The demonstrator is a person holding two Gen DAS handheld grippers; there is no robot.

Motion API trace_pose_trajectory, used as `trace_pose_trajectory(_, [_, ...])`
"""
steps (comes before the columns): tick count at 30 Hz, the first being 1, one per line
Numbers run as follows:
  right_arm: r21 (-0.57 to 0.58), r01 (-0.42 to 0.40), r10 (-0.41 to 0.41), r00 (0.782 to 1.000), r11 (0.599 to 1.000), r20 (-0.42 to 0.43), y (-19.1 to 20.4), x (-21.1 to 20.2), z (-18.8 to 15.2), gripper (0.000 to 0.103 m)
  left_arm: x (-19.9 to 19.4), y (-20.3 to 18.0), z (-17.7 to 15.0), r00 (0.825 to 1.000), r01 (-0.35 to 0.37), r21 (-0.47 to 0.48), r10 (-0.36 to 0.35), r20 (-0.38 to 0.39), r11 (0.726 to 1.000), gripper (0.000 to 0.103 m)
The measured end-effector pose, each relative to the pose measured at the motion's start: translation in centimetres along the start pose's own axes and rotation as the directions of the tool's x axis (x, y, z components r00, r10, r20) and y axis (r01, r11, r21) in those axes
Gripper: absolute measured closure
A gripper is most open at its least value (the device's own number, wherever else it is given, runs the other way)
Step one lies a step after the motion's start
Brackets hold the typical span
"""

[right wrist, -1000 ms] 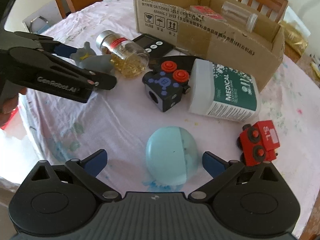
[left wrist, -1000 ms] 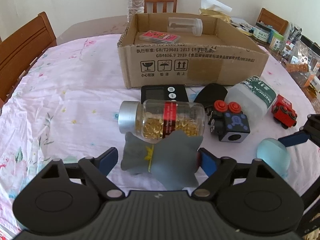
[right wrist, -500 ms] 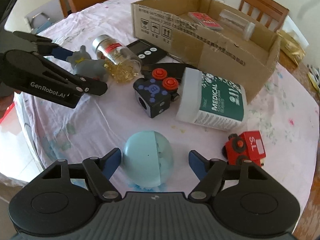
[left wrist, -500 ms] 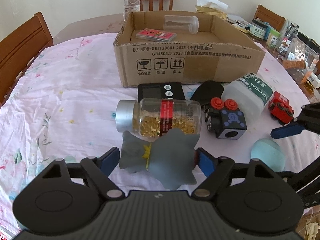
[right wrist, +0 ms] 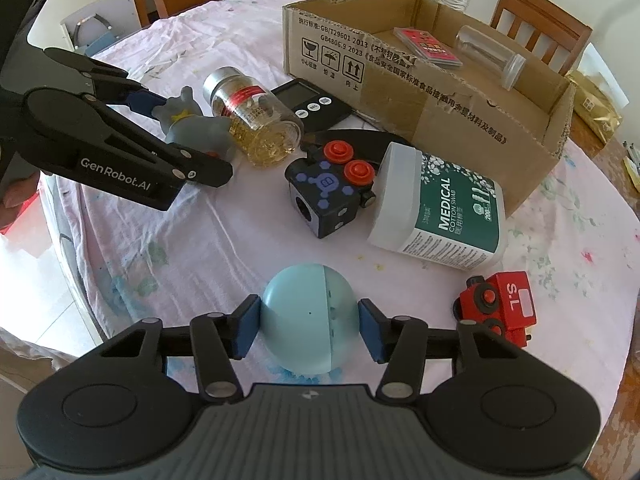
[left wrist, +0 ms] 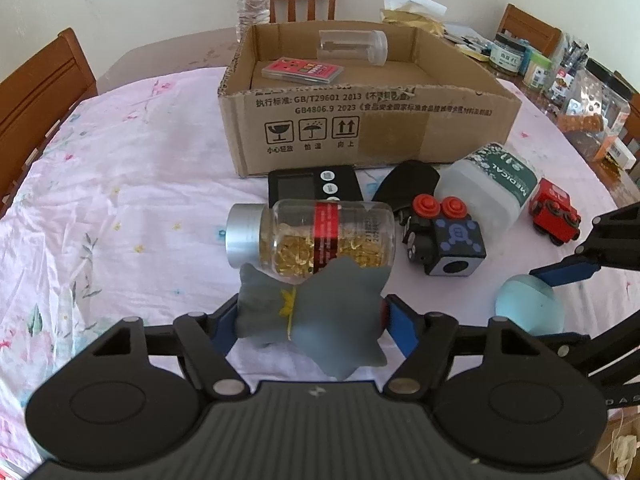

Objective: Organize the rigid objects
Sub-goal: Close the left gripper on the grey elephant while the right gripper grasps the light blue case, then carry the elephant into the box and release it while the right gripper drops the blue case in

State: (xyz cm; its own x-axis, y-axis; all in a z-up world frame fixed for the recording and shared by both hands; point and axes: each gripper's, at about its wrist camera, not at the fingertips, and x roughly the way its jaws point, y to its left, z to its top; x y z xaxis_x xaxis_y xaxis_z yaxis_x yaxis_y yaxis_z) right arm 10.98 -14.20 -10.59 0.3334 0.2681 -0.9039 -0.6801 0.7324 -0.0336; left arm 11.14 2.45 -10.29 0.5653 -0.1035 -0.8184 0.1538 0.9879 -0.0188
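Note:
My left gripper (left wrist: 310,314) is shut on a grey rubber toy (left wrist: 316,316), held just above the cloth in front of a lying pill bottle (left wrist: 316,240). The toy also shows in the right wrist view (right wrist: 192,128). My right gripper (right wrist: 308,320) has closed onto a light-blue egg-shaped ball (right wrist: 308,316) resting on the cloth; both pads touch its sides. The ball shows in the left wrist view (left wrist: 528,308). A cardboard box (left wrist: 372,128) stands at the back with a red card pack (left wrist: 302,70) and a clear tube (left wrist: 352,46) inside.
Between the grippers and the box lie a black cube toy with red buttons (right wrist: 332,188), a white medical swab jar (right wrist: 444,208), a red toy train (right wrist: 500,308), a black timer (left wrist: 316,188) and a black pouch (left wrist: 410,178). Jars crowd the far right (left wrist: 560,68).
My right gripper moved forward around the blue ball and its fingers closed onto it. My left gripper closed tighter on the grey toy and rose a little.

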Motion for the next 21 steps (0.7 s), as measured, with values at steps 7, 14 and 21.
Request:
trace_pose_trajectory(7, [0.029, -0.002, 0.002, 1.0, 1.0, -0.004, -0.4, -0.9, 0.4, 0.046, -0.9, 0.5, 0.4, 1.0, 0.015, 0.05, -0.014, -0.024, 0.999, 0.031])
trace_pose_trajectory(14, [0.031, 0.016, -0.016, 1.0, 0.999, 0.014, -1.0, -2.4, 1.1, 0.046, -3.6, 1.1, 2.0, 0.997, 0.072, 0.127, -0.066, -0.045, 0.989, 0.031])
trace_pose_trajectory(21, [0.032, 0.023, -0.025, 0.998, 0.999, 0.063, -1.9, -4.8, 2.7, 0.046, -6.1, 1.1, 5.3, 0.992, 0.126, 0.184, -0.126, -0.011, 0.975, 0.031])
